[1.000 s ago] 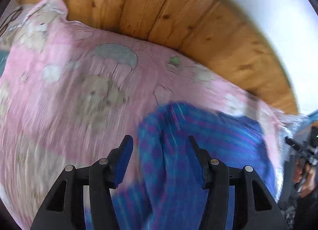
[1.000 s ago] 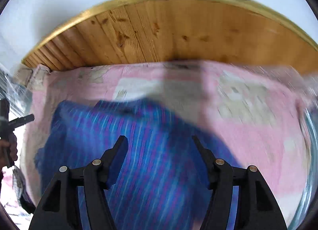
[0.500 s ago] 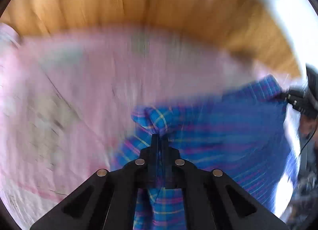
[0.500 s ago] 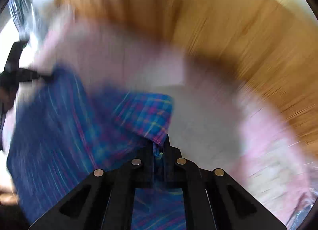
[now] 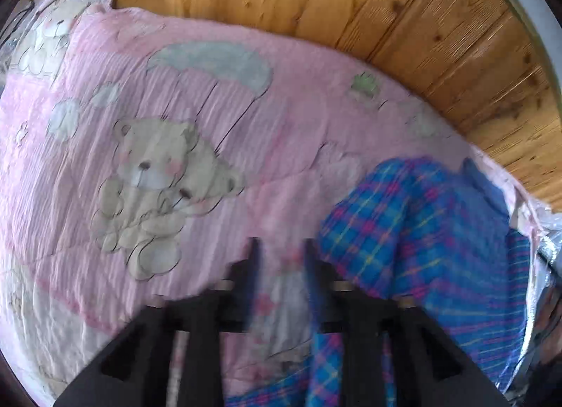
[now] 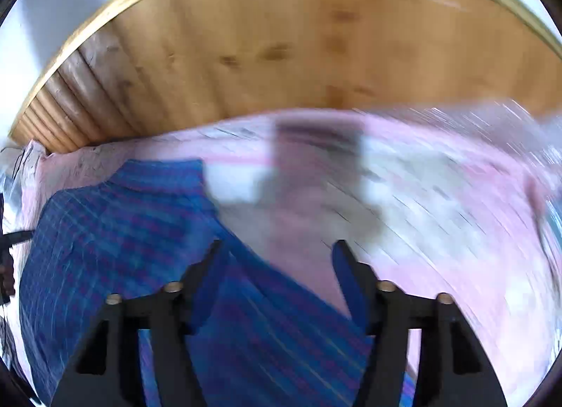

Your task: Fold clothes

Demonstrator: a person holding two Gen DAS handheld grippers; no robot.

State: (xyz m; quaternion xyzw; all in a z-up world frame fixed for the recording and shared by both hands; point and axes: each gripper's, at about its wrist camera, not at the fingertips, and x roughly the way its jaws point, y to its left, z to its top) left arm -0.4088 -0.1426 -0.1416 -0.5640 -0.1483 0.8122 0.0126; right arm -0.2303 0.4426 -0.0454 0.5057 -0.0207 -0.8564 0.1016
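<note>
Left gripper (image 5: 279, 256): jaws parted, nothing between them, only the pink quilt (image 5: 298, 133) showing through the gap. Half a second ago both claws were clenched on plaid cloth; now both have let go. Right gripper (image 6: 277, 259) likewise spread wide, empty, its fingers hanging over the edge of the garment.

The blue plaid shirt (image 5: 421, 217) lies released on the quilt, off to the left gripper's right side, bunched and humped rather than flat (one ridge stands up along its near edge). From the right wrist the same cloth spreads out to the left, its far edge fairly straight, blur hiding the finer creases.

Reading: a fold or a repositioning throw has just been laid down, and the hands are free for a fresh grip. The hump suggests smoothing is needed first.

Beyond: teddy-bear print (image 5: 158, 178), then the wooden plank wall (image 5: 351, 3).
</note>
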